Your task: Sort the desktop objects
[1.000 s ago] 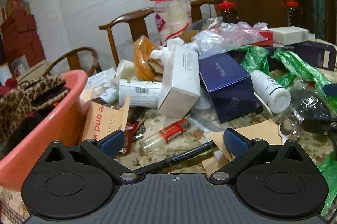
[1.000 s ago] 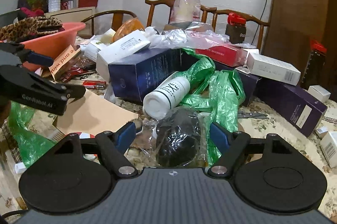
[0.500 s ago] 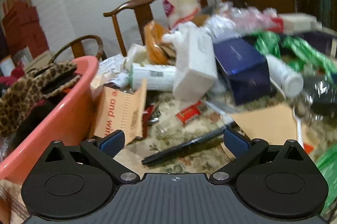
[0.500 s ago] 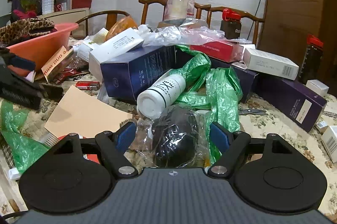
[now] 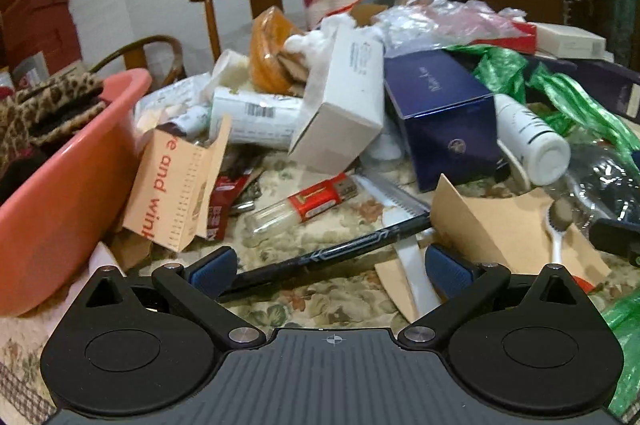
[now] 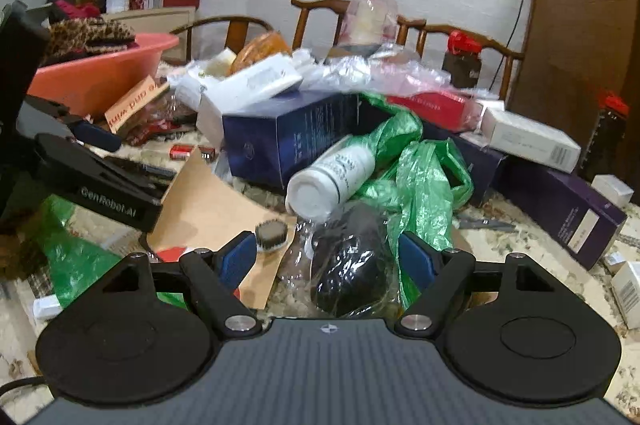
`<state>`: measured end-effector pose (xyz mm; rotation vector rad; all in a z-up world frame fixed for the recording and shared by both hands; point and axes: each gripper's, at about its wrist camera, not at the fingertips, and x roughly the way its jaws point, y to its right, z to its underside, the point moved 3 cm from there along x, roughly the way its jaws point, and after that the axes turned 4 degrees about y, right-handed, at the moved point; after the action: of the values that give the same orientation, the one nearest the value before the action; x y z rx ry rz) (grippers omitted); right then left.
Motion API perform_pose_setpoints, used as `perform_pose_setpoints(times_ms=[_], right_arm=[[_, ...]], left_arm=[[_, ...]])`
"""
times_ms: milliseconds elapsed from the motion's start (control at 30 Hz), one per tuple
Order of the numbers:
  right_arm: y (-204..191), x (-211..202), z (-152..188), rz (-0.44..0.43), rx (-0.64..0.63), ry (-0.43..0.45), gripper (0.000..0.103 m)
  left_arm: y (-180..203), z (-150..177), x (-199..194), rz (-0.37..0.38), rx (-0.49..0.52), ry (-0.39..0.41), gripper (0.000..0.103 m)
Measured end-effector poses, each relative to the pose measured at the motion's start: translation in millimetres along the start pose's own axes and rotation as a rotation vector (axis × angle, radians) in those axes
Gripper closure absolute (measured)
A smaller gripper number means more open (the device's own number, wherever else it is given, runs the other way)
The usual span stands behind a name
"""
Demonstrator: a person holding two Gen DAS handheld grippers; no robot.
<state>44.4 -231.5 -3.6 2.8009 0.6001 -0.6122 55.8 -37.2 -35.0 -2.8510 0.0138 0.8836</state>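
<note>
The left tongs (image 5: 327,265), spread wide and pinching nothing, had dipped closer to the bench (image 5: 320,301) over the last second, so the black pen (image 5: 340,249) now lay between their pads, one end touching the left pad. The right tongs (image 6: 328,255) had stayed put, equally spread around a black object bagged in clear plastic (image 6: 348,269), not pressing it. Sorting looked barely begun: boxes, a white bottle (image 6: 332,179) and green bags (image 6: 416,181) crowded the bench's middle, beside the pink basin (image 5: 60,193) at its left edge.
</note>
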Motion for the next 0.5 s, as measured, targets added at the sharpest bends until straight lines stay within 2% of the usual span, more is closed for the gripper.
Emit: perform_pose_setpoints(times_ms=[267, 400, 500], right_arm=[[6.2, 8.5, 3.1, 0.037, 0.03, -0.015, 0.021], [2.4, 8.2, 4.3, 0.063, 0.006, -0.017, 0.024], [5.4, 7.7, 3.5, 0.052, 0.022, -0.018, 0.023]], left_arm=[[0.7, -0.7, -4.1, -0.079, 0.032, 0.033, 0.0], [-2.6, -3.3, -9.0, -0.083, 0.027, 0.044, 0.0], [-8.5, -3.9, -6.7, -0.048, -0.025, 0.013, 0.0]])
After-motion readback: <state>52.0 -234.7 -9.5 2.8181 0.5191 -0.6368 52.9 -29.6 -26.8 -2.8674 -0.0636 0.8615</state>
